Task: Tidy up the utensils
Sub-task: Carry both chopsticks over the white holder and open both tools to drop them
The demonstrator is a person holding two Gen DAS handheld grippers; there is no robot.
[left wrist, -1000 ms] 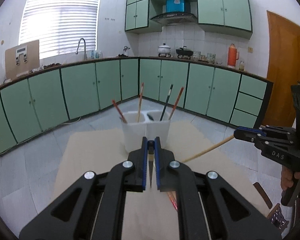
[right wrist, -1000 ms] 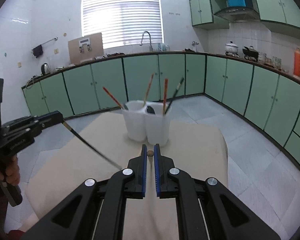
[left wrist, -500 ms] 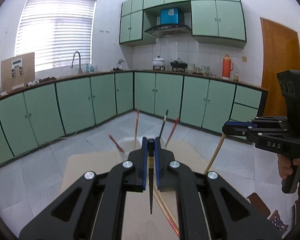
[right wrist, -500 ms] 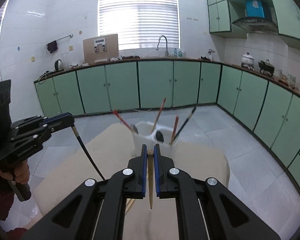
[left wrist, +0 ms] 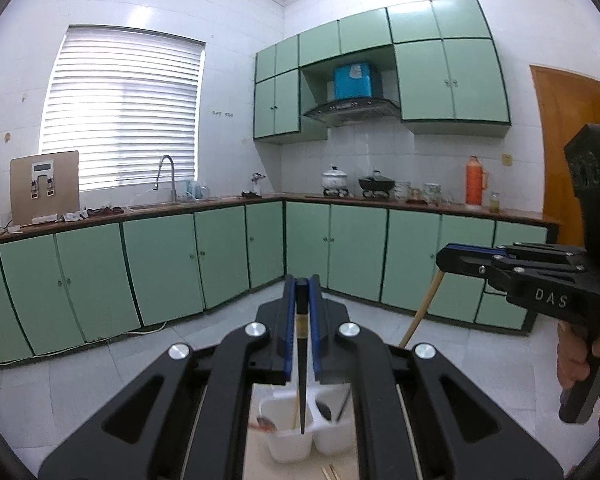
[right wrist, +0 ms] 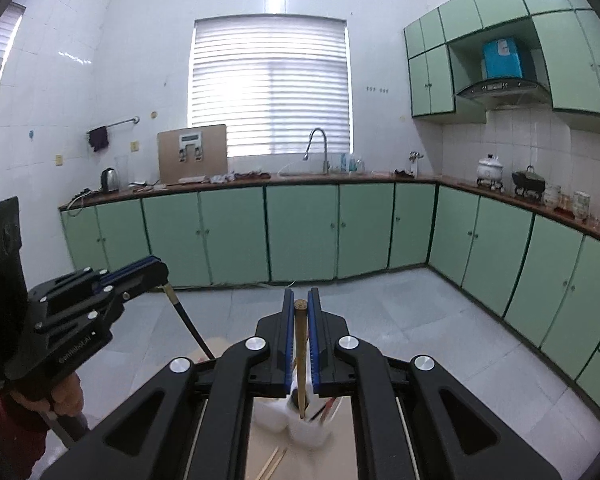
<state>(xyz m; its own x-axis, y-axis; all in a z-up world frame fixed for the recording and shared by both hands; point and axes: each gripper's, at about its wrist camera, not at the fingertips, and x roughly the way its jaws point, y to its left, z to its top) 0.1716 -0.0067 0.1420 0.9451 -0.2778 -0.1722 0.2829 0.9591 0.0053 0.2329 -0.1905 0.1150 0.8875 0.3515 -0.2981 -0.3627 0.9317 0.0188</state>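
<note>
1. My left gripper (left wrist: 301, 286) is clamped narrow on a black chopstick (left wrist: 302, 376). It is dark and tapers to a fine point, with a pale band just below the blue finger pads (left wrist: 288, 332).
2. That chopstick hangs point-down, nearly upright, its tip over the left compartment of the white utensil holder (left wrist: 288, 446). I cannot tell whether the tip touches anything inside.
3. My right gripper (right wrist: 300, 304) is likewise pinched narrow, on a wooden chopstick (right wrist: 300, 360). It is light brown with a round blunt top sitting level with the fingertips (right wrist: 314, 312).
4. The wooden one also points down, its lower end reaching into the holder's right compartment as the right wrist view shows it.
5. The holder is a white plastic twin cup with two rounded wells joined by a centre wall. It stands on the beige tabletop (right wrist: 260, 452), directly beneath both grippers.
6. Inside it I see a dark spoon bowl (left wrist: 324, 412) in the right well and a reddish utensil tip (left wrist: 265, 424), blurred, in the left.
7. Two pale loose chopsticks (right wrist: 272, 462) lie on the table just beside the holder's near side.
8. From the left view the right gripper shows at the right edge with the wooden stick slanting down; from the right view, the left shows with the black stick.
</note>
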